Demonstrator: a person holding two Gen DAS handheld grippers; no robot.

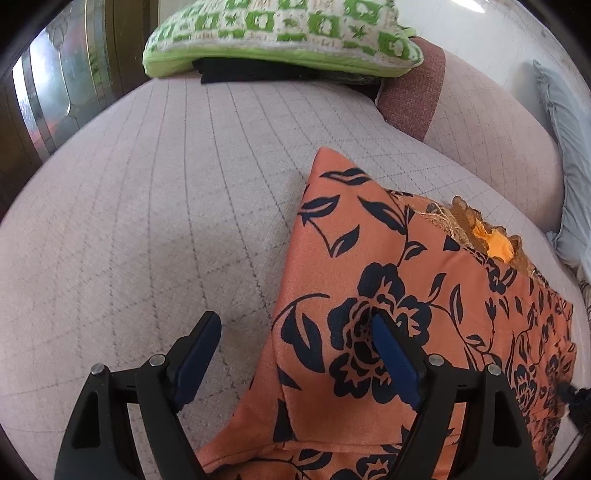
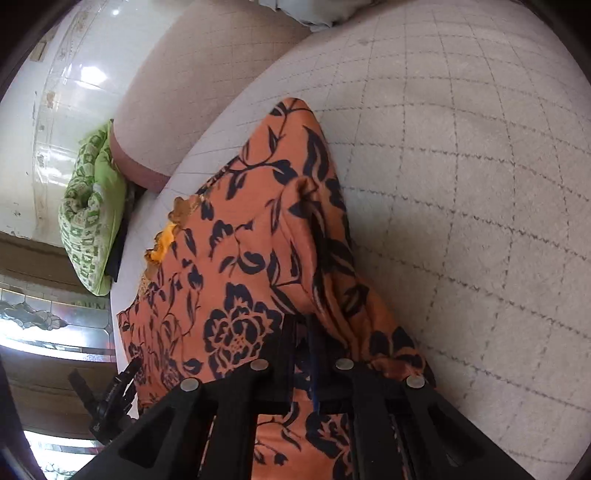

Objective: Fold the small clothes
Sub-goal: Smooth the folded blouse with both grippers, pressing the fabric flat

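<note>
The orange floral garment [image 1: 388, 295] lies on the sofa cushion [image 1: 147, 221]. The right gripper [image 2: 310, 332] pinches a raised fold; the left gripper [image 1: 295, 343] hangs spread over the near edge (mid-fold, I judge). Next: left closes on cloth.

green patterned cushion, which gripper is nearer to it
Left. The left gripper hangs open over the floral garment's edge, facing the green cushion. The right gripper, shut on the garment, is farther away.
</note>
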